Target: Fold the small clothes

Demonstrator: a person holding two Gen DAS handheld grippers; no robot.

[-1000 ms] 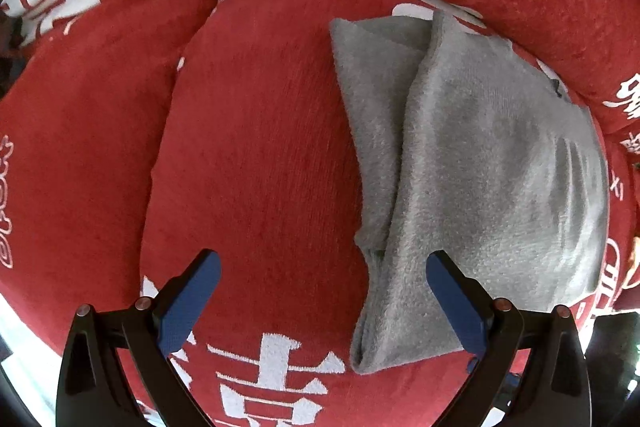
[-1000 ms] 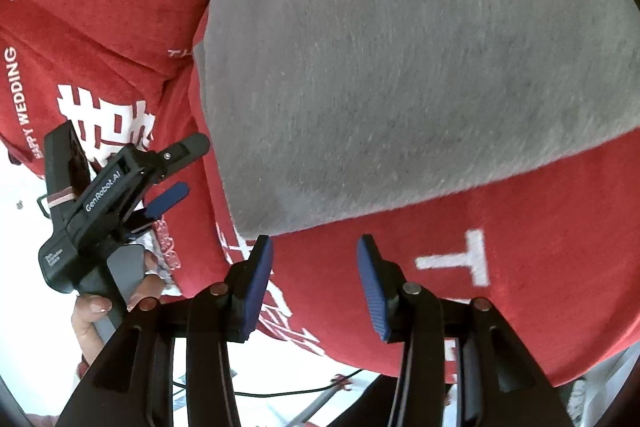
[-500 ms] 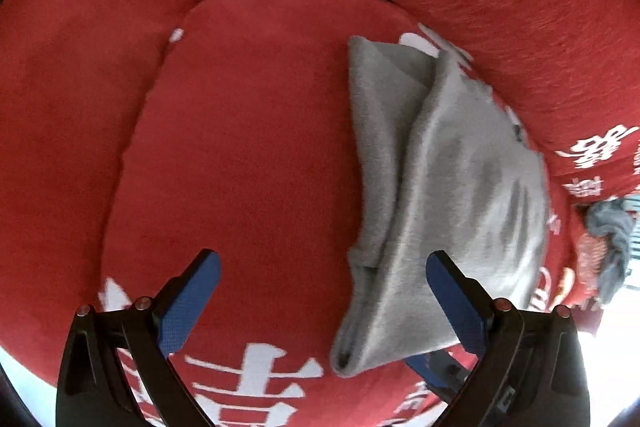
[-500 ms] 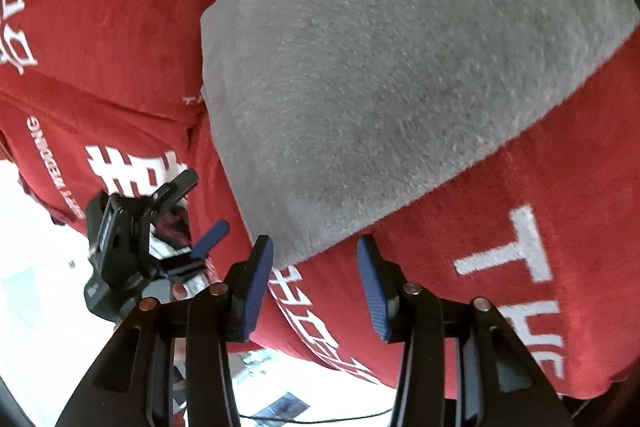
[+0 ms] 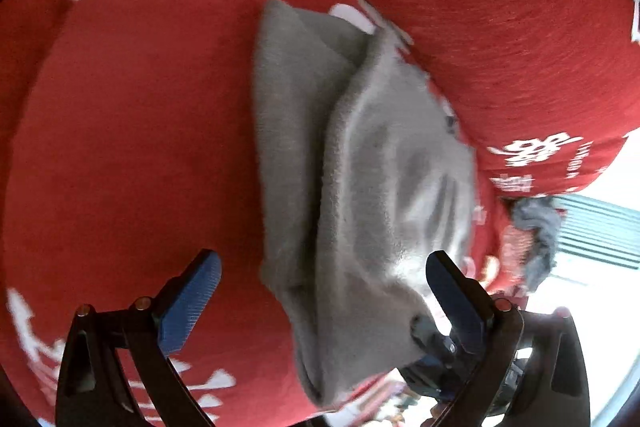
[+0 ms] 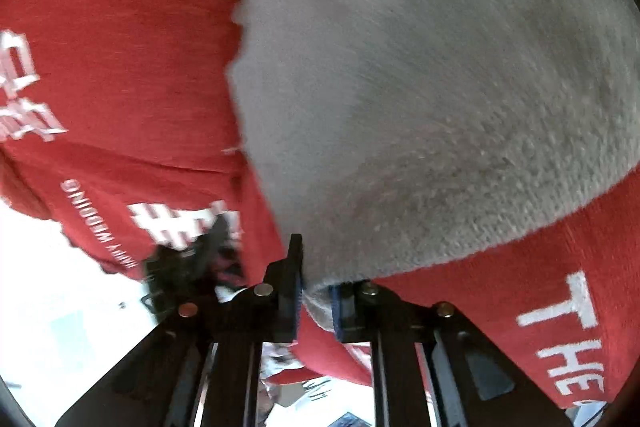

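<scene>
The gray garment (image 5: 360, 187) is lying folded on the red cushion (image 5: 140, 127). The right gripper (image 6: 316, 301), having just been closing, is pinching the garment's near corner. The left gripper (image 5: 320, 291) is hanging spread wide over its near edge, grasping nothing.

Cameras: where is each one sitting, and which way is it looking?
Left wrist: sits on the left gripper, looks along its open fingers at the grey garment on the red cover.
Right wrist: sits on the right gripper, looks close up at the garment's corner, which its pads pinch.
Both views share the garment and cover; each shows the other gripper.
</scene>
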